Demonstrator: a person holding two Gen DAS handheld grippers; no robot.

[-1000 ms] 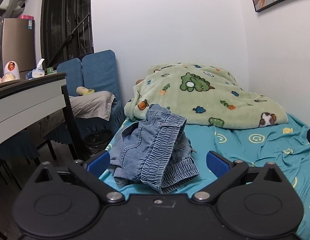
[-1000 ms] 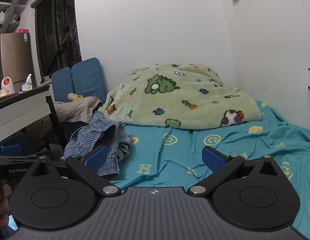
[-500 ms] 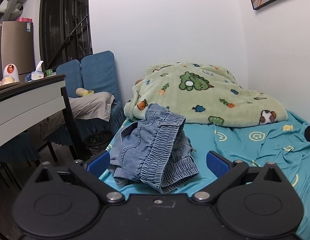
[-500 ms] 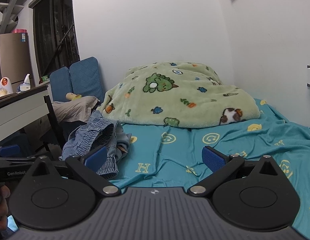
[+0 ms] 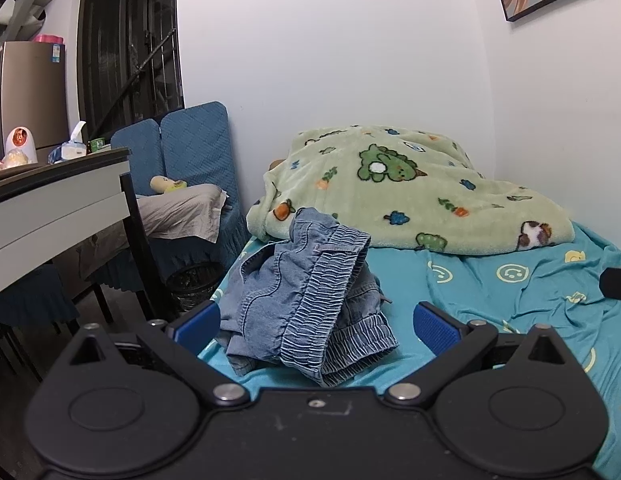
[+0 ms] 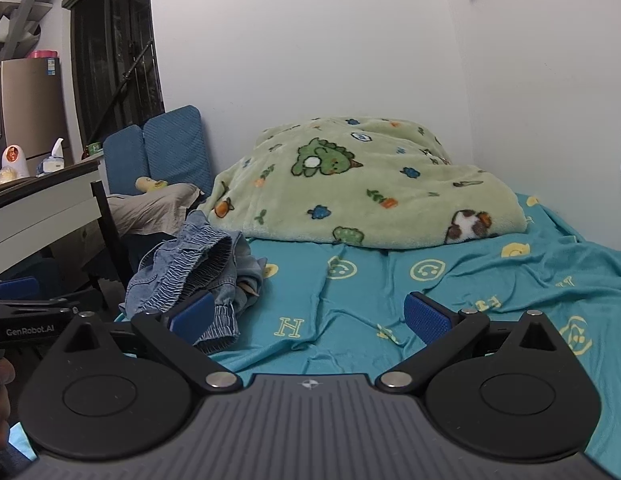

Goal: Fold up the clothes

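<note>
A crumpled pair of blue denim shorts (image 5: 306, 292) with an elastic waistband lies in a heap near the left edge of the bed; it also shows in the right wrist view (image 6: 194, 272). My left gripper (image 5: 316, 326) is open and empty, its blue pads either side of the shorts' near end, just short of them. My right gripper (image 6: 308, 314) is open and empty, above the teal sheet to the right of the shorts. The left gripper's body (image 6: 30, 312) shows at the far left of the right wrist view.
A teal bedsheet (image 6: 390, 300) with yellow smileys covers the bed. A green dinosaur blanket (image 5: 406, 196) is piled at the far end. A white desk (image 5: 50, 208), blue chairs (image 5: 182, 148) and a bin (image 5: 194, 284) stand left of the bed. A wall is on the right.
Both grippers have shifted slightly; the view has drifted a little. The shorts have not moved and both grippers stay open.
</note>
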